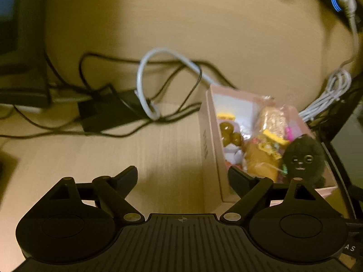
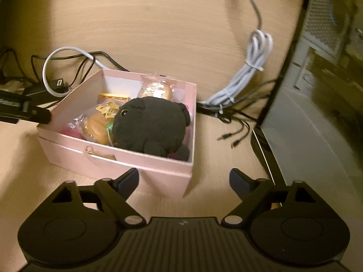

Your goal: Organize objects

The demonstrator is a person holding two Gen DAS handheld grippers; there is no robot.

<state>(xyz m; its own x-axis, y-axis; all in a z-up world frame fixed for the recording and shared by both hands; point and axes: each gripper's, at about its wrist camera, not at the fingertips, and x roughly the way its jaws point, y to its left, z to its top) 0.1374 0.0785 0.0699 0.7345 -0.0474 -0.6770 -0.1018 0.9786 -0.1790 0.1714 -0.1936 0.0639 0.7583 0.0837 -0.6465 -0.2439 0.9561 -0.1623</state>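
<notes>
Both the left tool [image 1: 182, 176] and the right tool [image 2: 184, 179] hang empty with jaws apart, since the black plush toy [image 2: 152, 127] and wrapped snacks [image 2: 97, 127] already sit gathered inside the pink box [image 2: 145, 170] on the table [image 2: 158, 34].

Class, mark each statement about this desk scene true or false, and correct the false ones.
1. The plush lies inside the pink box. True.
2. The right gripper holds the plush. False: its fingers are open and empty.
3. The box is shut with a lid. False: it is open on top.
4. A bundled white cable lies on the desk beside the box. True.
5. The left gripper is open. True.
</notes>
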